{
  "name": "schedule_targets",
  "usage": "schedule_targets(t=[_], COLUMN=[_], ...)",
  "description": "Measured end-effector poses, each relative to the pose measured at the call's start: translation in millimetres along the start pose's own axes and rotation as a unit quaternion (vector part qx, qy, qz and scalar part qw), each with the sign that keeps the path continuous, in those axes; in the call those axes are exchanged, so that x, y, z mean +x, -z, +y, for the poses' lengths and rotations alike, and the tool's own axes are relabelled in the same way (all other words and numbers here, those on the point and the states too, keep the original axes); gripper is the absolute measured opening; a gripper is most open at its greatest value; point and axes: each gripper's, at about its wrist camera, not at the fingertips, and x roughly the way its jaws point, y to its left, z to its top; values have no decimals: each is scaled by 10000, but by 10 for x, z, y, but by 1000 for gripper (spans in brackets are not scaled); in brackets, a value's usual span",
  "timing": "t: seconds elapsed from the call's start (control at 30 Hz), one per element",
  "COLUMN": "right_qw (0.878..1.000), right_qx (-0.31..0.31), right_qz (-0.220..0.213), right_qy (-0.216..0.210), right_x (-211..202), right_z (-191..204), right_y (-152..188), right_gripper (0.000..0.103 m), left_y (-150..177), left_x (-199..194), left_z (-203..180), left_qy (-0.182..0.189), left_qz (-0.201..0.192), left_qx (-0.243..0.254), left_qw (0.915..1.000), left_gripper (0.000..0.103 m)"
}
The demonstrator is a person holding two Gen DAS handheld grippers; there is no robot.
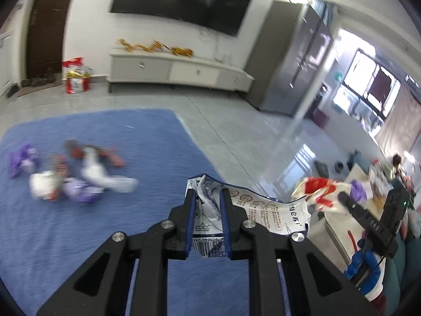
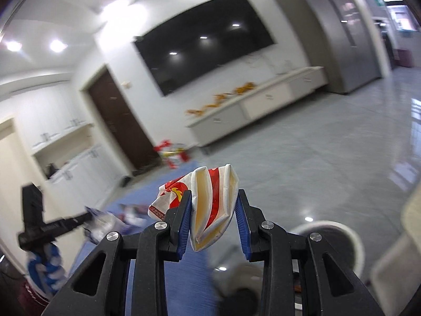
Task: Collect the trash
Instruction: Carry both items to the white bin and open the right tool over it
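Gripping a crumpled white-and-blue printed wrapper (image 1: pixel 236 210), the left tool (image 1: pixel 208 197) has its blue-padded fingers drawn close together, with the wrapper pinched between them and its loose end spilling out to the right. The right tool (image 2: pixel 213 197) stands a little wider, its pads pressed on either side of a folded red, white and yellow paper carton (image 2: pixel 210 205) that sticks up past the fingertips.

Both tools hang above a blue mat (image 1: pixel 105 210) spread on the grey tiled floor (image 1: pixel 236 121). On the mat, to the left of the left tool and farther off, a loose cluster of remaining trash (image 1: pixel 79 173) lies together: white crumpled pieces, purple wrappers and something reddish, all blurred. In the left wrist view the right tool's carton shows at the right edge, just beside the held wrapper's loose end.

Far across the floor a low white cabinet (image 1: pixel 179 71) runs along the wall under a large dark screen (image 1: pixel 184 0), with orange-yellow items on top of it. A red-and-white bag (image 1: pixel 76 76) stands on the floor left of the cabinet, near a dark brown door (image 1: pixel 47 26). A tall grey cupboard (image 1: pixel 292 58) stands to the cabinet's right.
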Motion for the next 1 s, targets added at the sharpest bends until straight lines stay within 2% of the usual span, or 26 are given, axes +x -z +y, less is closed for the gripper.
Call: schedule_targets(t=[0.17,0.37,0.6,0.87,1.0], right_qw=[9967,9907,9860,9787,9746], right_qx=[319,457,416,465,554], right_qz=[290,595,819,1152,1291], right_qy=[691,1139,1392,1634,1746], right_x=[84,343,705,994,1048], right_z=[-594,-983,-1219,-1493,-1603], right_y=[236,394,438,634,725], right_gripper=[32,33,33,38,38], left_y=[-42,-45,-19,78,157], left_x=[635,1369,2028,2497,2683], left_z=[-524,-1054,-1504,-1834,-1942], left_qy=[96,22,-219,-601,-563], left_qz=[425,837,1074,1156,1301], left_qx=[338,691,945,1181,1199], left_qw=[9985,9941,9895,9844,9826], left_gripper=[17,17,17,18,18])
